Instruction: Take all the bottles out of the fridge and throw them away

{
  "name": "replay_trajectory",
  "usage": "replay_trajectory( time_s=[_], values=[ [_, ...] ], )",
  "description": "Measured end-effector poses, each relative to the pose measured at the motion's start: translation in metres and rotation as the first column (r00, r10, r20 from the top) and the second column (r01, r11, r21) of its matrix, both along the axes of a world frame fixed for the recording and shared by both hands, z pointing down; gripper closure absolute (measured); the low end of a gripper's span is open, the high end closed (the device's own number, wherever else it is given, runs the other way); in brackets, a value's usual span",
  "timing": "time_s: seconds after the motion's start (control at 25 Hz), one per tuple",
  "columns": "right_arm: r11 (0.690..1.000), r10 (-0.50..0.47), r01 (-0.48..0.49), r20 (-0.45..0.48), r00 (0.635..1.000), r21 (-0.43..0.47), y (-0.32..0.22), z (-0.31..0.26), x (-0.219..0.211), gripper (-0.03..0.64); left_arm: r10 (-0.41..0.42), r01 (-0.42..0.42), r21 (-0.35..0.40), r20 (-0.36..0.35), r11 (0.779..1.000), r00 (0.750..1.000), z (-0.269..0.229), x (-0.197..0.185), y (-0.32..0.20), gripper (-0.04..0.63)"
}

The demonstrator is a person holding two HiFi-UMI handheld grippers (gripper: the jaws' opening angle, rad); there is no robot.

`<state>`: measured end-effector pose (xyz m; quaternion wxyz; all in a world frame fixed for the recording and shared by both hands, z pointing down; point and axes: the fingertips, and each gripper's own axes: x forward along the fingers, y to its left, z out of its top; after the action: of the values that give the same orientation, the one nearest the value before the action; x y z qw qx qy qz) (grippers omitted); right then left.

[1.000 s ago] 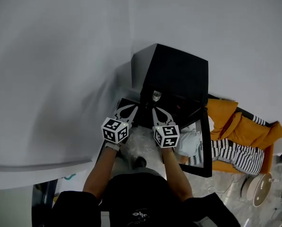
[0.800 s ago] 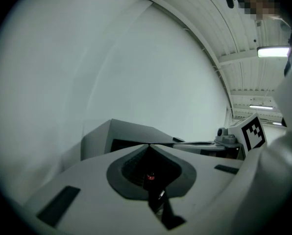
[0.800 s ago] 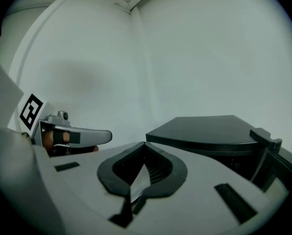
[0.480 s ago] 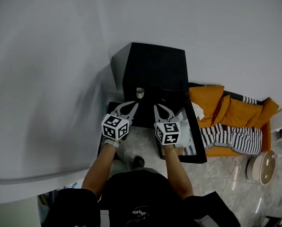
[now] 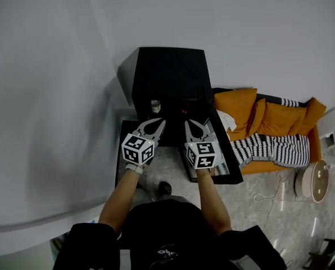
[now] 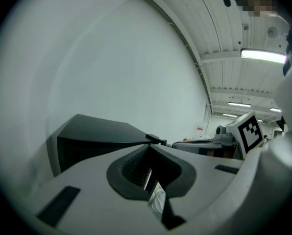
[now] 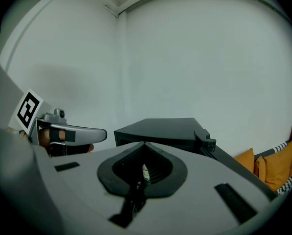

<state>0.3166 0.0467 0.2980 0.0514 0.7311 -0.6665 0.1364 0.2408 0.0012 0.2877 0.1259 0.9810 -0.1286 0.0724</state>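
The black fridge stands against the pale wall at the centre of the head view, its front open toward the bottom of the frame and its door swung out to the lower right. One bottle stands upright just inside the fridge's front edge, toward its left side. The left gripper and the right gripper are held side by side below the opening, a clear gap between them, both pointing up the frame at it. Each has its jaws pressed together with nothing pinched; their tips are near the fridge's front edge but apart from the bottle. In the right gripper view the bottle shows through the hollow behind the joined tips. An orange sofa with a striped cover lies just beyond the door's outer edge at right. Bare floor opens at lower right.
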Motion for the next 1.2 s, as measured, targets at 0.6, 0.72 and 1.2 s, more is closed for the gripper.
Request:
replay_trajectory(
  time_s=[0.6, 0.72, 1.2],
  values=[
    [0.997, -0.046, 0.047, 0.014, 0.999, -0.064, -0.014, 0.041, -0.02, 0.609, -0.05, 0.052, -0.034, 0.041, 0.998, 0.998, 0.035, -0.029, -0.01, 0.594],
    [0.995, -0.059, 0.06, 0.013, 0.998, -0.079, -0.017, 0.05, -0.025, 0.609, -0.063, 0.065, -0.041, 0.043, 0.997, 0.997, 0.041, -0.036, -0.012, 0.594],
    [0.989, -0.109, 0.108, -0.01, 0.994, -0.097, -0.033, 0.075, -0.047, 0.609, -0.096, 0.098, -0.024, 0.059, 0.995, 0.994, 0.057, -0.062, -0.02, 0.594]
  ],
)
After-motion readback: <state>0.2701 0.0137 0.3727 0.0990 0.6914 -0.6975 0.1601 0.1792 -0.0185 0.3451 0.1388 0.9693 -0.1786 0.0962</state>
